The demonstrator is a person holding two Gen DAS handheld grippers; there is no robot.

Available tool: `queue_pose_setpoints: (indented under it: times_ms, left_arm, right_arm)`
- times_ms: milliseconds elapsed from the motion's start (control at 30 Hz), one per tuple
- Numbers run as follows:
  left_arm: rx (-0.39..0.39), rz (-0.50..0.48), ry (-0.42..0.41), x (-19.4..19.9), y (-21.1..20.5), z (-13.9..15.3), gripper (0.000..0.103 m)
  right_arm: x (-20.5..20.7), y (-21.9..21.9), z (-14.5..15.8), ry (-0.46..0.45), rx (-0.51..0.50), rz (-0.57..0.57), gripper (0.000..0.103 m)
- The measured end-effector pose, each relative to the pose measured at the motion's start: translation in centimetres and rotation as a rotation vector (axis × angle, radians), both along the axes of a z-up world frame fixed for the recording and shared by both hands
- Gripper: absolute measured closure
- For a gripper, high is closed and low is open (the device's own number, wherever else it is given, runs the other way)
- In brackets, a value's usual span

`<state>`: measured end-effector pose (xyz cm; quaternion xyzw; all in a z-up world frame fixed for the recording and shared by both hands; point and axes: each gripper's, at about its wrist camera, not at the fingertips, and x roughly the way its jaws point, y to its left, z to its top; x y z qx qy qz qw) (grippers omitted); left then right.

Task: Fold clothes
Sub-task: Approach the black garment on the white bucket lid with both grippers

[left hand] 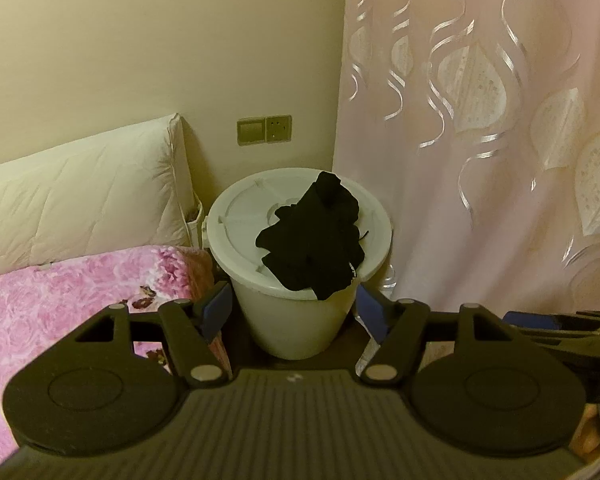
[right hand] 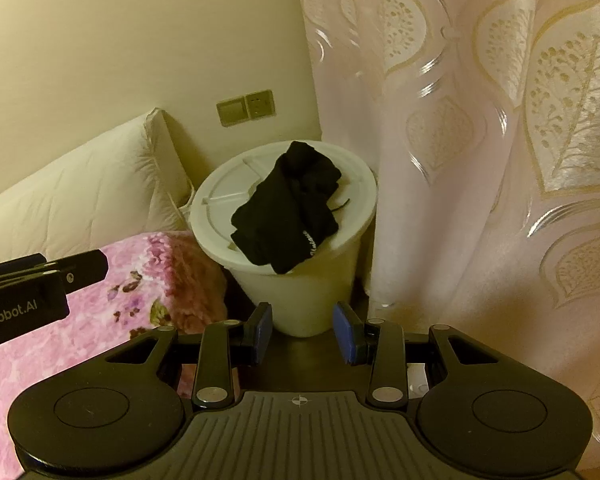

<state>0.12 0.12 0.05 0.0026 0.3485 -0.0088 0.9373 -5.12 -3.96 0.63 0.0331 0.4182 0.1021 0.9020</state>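
Observation:
A crumpled black garment (left hand: 316, 236) (right hand: 290, 208) lies on the lid of a white bucket (left hand: 236, 216) (right hand: 216, 200) in the corner beside the bed. My left gripper (left hand: 292, 312) hangs in front of the bucket, below the garment, its blue pads wide apart with nothing between them. My right gripper (right hand: 302, 330) is also short of the bucket, its pads (right hand: 346, 330) partly apart and empty. The left gripper's black body (right hand: 40, 284) shows at the left edge of the right wrist view, over the bed.
A pink floral blanket (left hand: 60, 304) (right hand: 132, 292) covers the bed on the left, with a white pillow (left hand: 80, 200) against the wall. A patterned pink curtain (left hand: 480, 140) (right hand: 480, 160) hangs close on the right. A switch and socket plate (left hand: 264, 130) sits on the wall.

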Motion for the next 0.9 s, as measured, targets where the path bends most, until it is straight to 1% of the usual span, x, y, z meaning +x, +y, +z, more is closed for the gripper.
queue_pose_setpoints:
  times_ms: [200,267,500,667,700,900]
  left_arm:
    - [-0.005,0.005,0.001,0.9,1.2,0.4,0.038]
    - [-0.007,0.006,-0.001,0.7,1.0,-0.9,0.038]
    - [-0.002,0.003,-0.005,0.6,0.0,-2.8,0.038]
    - [-0.004,-0.005,-0.001,0.9,0.2,-3.0,0.038]
    - [-0.015,-0.039,0.003,1.1,0.3,-3.0,0.038]
    - [-0.013,-0.046,0.005,1.3,0.5,-3.0,0.038]
  right_arm:
    - [0.1,0.0,0.1,-0.001,-0.003,-0.003,0.065]
    - [0.1,0.0,0.1,-0.003,-0.005,-0.005,0.065]
    - [0.6,-0.5,-0.9,-0.014,-0.008,-0.016,0.065]
    - [1.2,-0.8,-1.4,-0.018,-0.009,-0.022,0.065]
    - [1.1,-0.8,-1.5,-0.019,-0.01,-0.022,0.065]
    - [1.5,-0.2,-1.7,-0.022,-0.013,-0.029,0.065]
